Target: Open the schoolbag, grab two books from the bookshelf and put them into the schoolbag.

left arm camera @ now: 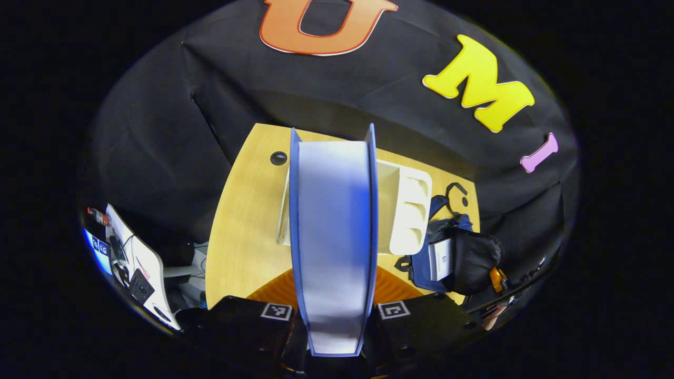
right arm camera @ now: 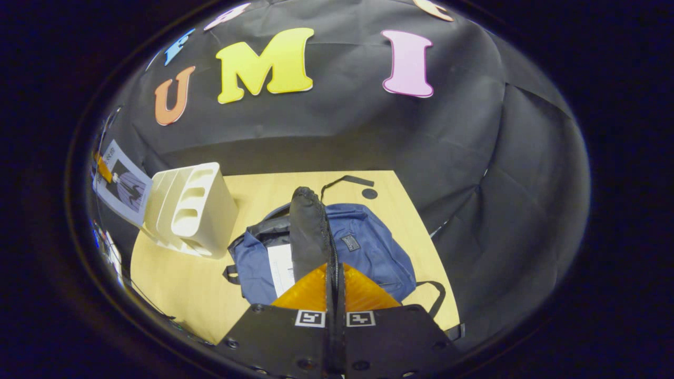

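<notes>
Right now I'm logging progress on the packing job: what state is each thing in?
schoolbag: open, flap lifted, one book already inside
flap: pinched and held up
right gripper: shut on flap
blue book: held upright
left gripper: shut on blue book
bookshelf: tilted on table

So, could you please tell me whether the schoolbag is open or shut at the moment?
Open. The right claw pinches the schoolbag's black flap and holds it up, exposing a white book inside.
</notes>
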### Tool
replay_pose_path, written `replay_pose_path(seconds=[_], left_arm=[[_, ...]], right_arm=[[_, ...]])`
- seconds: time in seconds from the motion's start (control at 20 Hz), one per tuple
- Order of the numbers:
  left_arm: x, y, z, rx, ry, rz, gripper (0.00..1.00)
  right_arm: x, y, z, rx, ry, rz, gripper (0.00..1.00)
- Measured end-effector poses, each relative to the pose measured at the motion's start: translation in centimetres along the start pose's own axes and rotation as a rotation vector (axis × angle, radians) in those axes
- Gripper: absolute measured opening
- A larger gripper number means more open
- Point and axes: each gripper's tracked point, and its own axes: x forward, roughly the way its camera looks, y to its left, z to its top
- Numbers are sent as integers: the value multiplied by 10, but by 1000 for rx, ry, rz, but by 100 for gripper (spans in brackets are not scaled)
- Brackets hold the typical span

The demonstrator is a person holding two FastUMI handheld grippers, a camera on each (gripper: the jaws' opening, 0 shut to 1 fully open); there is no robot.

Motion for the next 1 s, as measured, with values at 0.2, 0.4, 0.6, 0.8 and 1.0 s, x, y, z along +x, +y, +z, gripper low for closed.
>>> replay_pose_path(seconds=[0.2,0.4,0.6,0.8,1.0], left_arm=[[-20,-56,-26,-98,-39,-252,48],[-17,-91,-50,-107,-68,-405,45],[1,-132,-68,-99,-104,-532,45],[39,-175,-105,-86,-73,-595,45],[92,-216,-146,-71,-19,-600,45]], right_arm=[[-1,1,0,-20,0,9,0],[-2,0,-2,-40,-1,13,0],[-2,-1,-2,-32,-1,21,0],[-5,-1,-3,-48,3,25,0],[-6,-6,-1,-42,9,32,0]])
